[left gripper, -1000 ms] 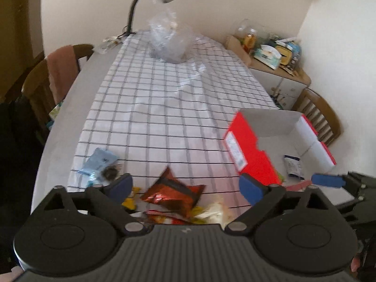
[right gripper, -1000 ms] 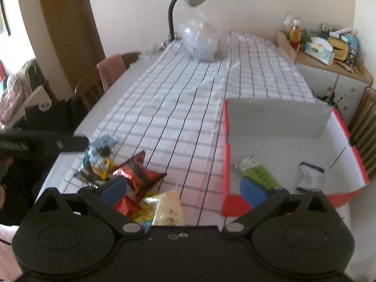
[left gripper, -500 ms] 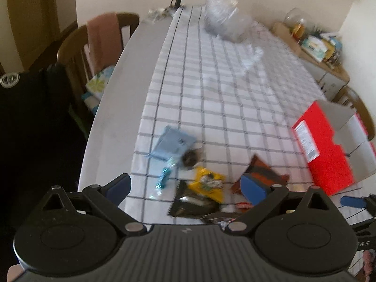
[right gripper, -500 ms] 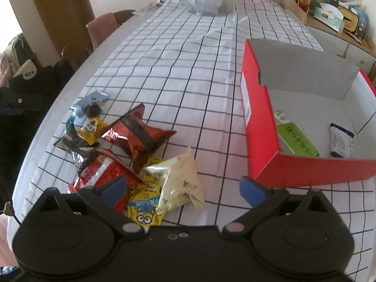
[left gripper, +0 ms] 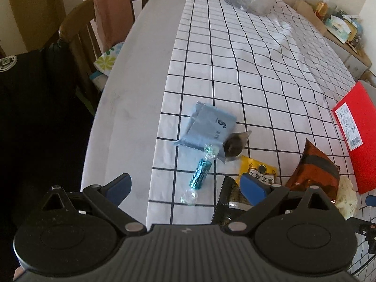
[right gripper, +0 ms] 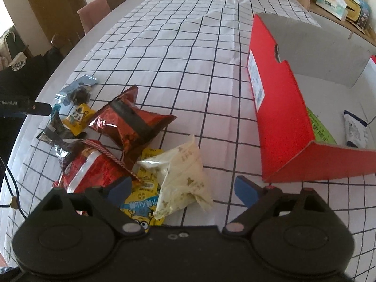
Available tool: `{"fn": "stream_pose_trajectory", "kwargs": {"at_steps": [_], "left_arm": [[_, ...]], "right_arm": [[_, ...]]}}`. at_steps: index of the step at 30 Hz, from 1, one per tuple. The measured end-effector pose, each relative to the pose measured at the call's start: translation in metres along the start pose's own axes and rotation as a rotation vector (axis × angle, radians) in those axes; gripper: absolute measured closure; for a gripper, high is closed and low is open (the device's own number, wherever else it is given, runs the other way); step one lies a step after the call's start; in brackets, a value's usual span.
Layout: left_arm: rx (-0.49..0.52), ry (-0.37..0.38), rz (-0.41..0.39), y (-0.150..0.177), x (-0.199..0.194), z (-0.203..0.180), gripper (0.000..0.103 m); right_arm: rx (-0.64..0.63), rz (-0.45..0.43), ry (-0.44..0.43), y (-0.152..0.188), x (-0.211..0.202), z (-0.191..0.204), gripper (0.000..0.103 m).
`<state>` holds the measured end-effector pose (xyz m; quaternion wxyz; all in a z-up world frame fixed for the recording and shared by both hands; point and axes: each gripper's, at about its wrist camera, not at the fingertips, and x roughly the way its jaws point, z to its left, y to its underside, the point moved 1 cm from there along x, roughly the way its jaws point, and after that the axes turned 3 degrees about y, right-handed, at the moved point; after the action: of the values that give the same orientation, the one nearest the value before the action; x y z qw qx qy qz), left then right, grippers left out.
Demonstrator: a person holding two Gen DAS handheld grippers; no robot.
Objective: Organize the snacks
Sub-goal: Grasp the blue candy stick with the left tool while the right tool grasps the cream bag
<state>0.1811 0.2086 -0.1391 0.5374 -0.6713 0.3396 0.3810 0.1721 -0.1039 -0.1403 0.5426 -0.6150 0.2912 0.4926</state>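
The right gripper hung low over the heap of snacks near the front edge of the table, its blue-padded jaws spread but just then narrowing, with the cream crinkled plastic pouch and the yellow cartoon-printed packet lying between them, neither yet pinched. The likeliest slip, in my judgement, was a double catch: the pouch overlapped the yellow packet and lay just beside the shiny red foil bag, so closing there could trap two wrappers, or only a loose corner that would slide out on the lift.

The left gripper was released too, nothing clamped, its jaws straddling the small teal foil-wrapped candy near the left edge of the white black-gridded tablecloth. That candy was slim and slick; a slightly off-centre squeeze might have rolled it aside. The right-hand pad already overlay the black serrated-edge sachet, which could have been dragged along.

The red cardboard box with its grey inside stood open at the right side of the table, a green packet and a white blue-edged packet inside. Its near wall stood tall, and a low carry might have clipped it.
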Motion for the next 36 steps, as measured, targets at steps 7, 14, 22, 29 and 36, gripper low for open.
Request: {"fn": "stream_pose_trajectory", "kwargs": {"at_steps": [7, 14, 22, 29, 36], "left_arm": [[0.031, 0.005, 0.023, -0.003, 0.015, -0.002, 0.01], [0.049, 0.017, 0.057, -0.002, 0.025, -0.004, 0.046], [0.102, 0.049, 0.05, -0.004, 0.028, -0.017, 0.082], [0.087, 0.057, 0.041, -0.001, 0.028, -0.018, 0.091], [0.053, 0.061, 0.029, -0.001, 0.018, -0.012, 0.091]], "right_arm": [[-0.019, 0.018, -0.004, -0.005, 0.011, 0.004, 0.017], [-0.018, 0.028, -0.005, -0.006, 0.018, 0.004, 0.024], [-0.023, 0.029, 0.003, -0.006, 0.023, 0.005, 0.049], [-0.006, 0.011, 0.02, -0.006, 0.019, 0.003, 0.063], [0.023, -0.01, 0.027, -0.005, 0.007, 0.001, 0.067]]}}
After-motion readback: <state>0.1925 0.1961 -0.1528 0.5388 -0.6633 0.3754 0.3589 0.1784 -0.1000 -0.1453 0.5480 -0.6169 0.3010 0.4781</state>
